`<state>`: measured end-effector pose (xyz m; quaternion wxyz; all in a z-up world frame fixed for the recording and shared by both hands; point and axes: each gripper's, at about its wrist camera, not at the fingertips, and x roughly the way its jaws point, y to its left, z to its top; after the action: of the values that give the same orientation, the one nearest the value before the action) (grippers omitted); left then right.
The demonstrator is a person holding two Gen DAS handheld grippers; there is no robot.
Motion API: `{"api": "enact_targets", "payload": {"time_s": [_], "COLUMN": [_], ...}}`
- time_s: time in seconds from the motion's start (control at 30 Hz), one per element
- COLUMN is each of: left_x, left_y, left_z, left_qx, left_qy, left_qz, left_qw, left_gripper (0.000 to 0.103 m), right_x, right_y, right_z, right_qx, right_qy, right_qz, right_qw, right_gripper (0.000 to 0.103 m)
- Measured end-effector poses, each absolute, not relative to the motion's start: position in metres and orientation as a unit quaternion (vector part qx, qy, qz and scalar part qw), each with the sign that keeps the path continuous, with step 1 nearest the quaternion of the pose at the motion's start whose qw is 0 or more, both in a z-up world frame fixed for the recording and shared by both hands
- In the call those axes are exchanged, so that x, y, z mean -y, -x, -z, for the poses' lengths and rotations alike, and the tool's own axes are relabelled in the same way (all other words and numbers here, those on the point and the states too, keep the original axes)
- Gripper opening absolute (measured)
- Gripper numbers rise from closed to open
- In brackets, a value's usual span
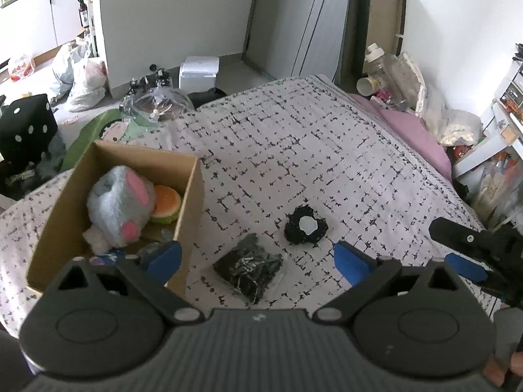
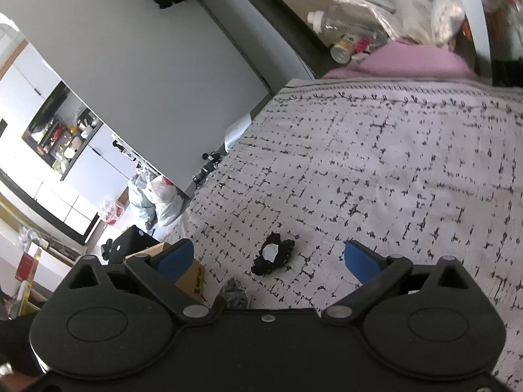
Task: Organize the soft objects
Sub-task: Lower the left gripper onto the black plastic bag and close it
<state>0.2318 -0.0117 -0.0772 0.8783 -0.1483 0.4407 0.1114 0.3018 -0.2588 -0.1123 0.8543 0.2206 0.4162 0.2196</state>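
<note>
On the left of the bed (image 1: pixel 327 150) stands an open cardboard box (image 1: pixel 191 196), already holding a grey plush toy (image 1: pixel 117 205) and a plush burger (image 1: pixel 166 203), so it is probably the collecting place for soft things; just right of it on the bedspread lie a dark crumpled bundle (image 1: pixel 250 269) and, a little farther, a black frilly piece with a white centre (image 1: pixel 305 225), both apparently not yet sorted; the left gripper (image 1: pixel 258 261) hangs above the bundle with its blue pads spread wide and nothing between them; the right gripper (image 2: pixel 268 258) is likewise spread and empty, aimed at the frilly piece; only the left view shows the box's contents, while the right view shows just its corner (image 2: pixel 196 277).
</note>
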Motion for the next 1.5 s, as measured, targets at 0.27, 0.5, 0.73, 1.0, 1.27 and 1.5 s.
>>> {"api": "enact_targets", "payload": {"time_s": [0.27,0.5,0.73,1.0,1.27,1.5], "left_x": [0.026,0.037,0.044,0.04,0.024,0.012], "left_y": [-0.25,-0.267,-0.281,-0.288,-0.289,-0.284], "left_z": [0.116,0.151,0.179,0.205,0.206,0.185], "left_qx": [-0.461,-0.479,-0.483,-0.503,-0.491,-0.465], "left_qy": [0.144,0.137,0.125,0.121,0.124,0.157], "left_qz": [-0.113,-0.112,-0.124,-0.148,-0.181,-0.173], "left_qw": [0.868,0.86,0.857,0.843,0.843,0.854], "left_gripper": [0.094,0.091,0.09,0.089,0.04,0.033], "right_x": [0.252,0.241,0.239,0.237,0.233,0.227], "right_y": [-0.313,-0.319,-0.326,-0.334,-0.338,-0.348], "right_z": [0.127,0.135,0.149,0.161,0.169,0.179], "right_qx": [-0.418,-0.434,-0.449,-0.461,-0.467,-0.47], "right_qy": [-0.241,-0.227,-0.228,-0.229,-0.229,-0.256], "right_qz": [-0.235,-0.238,-0.23,-0.22,-0.217,-0.219], "right_qw": [0.844,0.839,0.833,0.828,0.826,0.816], "right_gripper": [0.099,0.099,0.099,0.099,0.099,0.099]}}
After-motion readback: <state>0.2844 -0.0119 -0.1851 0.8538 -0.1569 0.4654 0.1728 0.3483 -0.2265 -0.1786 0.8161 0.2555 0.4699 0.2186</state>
